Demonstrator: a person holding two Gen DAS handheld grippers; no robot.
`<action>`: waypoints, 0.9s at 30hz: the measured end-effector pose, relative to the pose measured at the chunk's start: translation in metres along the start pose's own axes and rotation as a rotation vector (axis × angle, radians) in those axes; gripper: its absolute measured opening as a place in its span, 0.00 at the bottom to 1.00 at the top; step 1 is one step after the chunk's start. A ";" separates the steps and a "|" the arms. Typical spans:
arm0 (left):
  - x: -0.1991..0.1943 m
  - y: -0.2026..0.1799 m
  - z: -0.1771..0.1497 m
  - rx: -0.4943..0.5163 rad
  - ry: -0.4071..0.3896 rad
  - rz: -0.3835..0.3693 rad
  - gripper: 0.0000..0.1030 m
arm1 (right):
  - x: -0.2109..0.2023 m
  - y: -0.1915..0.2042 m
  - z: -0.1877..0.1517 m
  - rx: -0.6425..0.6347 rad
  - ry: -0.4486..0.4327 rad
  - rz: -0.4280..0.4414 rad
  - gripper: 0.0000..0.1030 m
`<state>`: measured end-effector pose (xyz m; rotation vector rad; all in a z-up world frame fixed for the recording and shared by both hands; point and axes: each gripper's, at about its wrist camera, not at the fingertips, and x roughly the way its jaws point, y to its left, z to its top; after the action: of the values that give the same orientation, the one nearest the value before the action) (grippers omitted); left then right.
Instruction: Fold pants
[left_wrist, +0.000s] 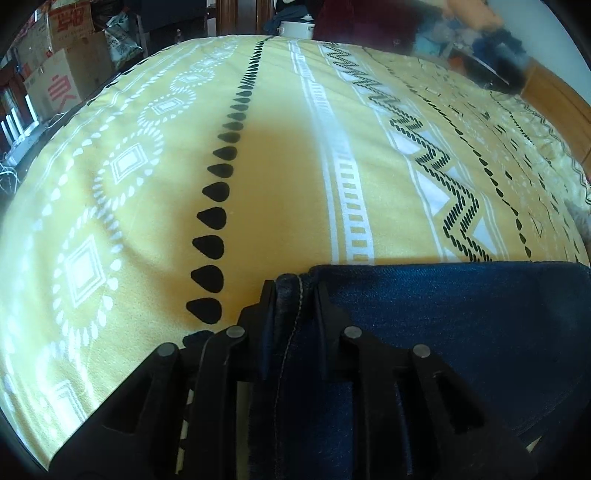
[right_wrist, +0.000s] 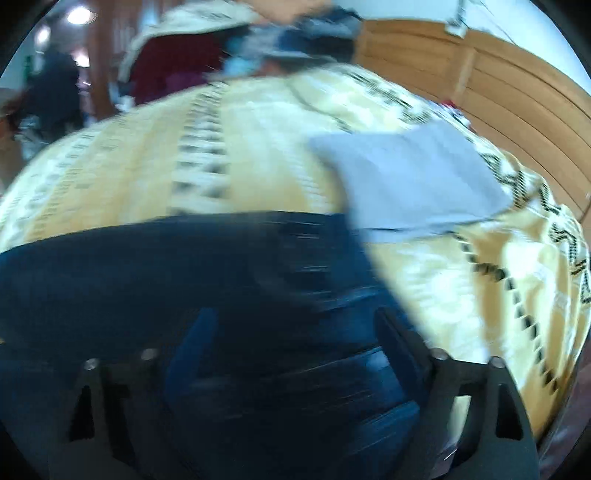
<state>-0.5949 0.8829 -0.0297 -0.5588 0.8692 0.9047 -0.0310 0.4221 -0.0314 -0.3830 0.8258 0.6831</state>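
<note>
Yellow patterned bedspread – cardboard boxes behind it.

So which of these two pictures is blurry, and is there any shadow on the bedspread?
The right wrist view is smeared by motion: the jeans and grey cloth look streaked. The left wrist view is sharp, stitching clear where the left gripper pinches the jeans, with a soft shadow on the yellow bedspread; both bulge from the fisheye.

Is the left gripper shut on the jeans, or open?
Shut: the left gripper pinches the jeans along their seamed edge.
</note>
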 end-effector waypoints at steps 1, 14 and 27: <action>0.000 0.000 -0.001 -0.004 -0.004 0.003 0.18 | 0.017 -0.017 0.009 0.006 0.032 0.000 0.75; 0.009 0.001 -0.002 -0.013 -0.017 0.022 0.20 | 0.126 -0.055 0.067 -0.033 0.159 0.005 0.62; 0.004 -0.012 0.000 0.032 -0.058 0.105 0.17 | 0.142 -0.064 0.075 -0.024 0.164 0.137 0.16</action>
<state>-0.5832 0.8783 -0.0326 -0.4607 0.8657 0.9960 0.1227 0.4748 -0.0913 -0.4103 1.0073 0.7967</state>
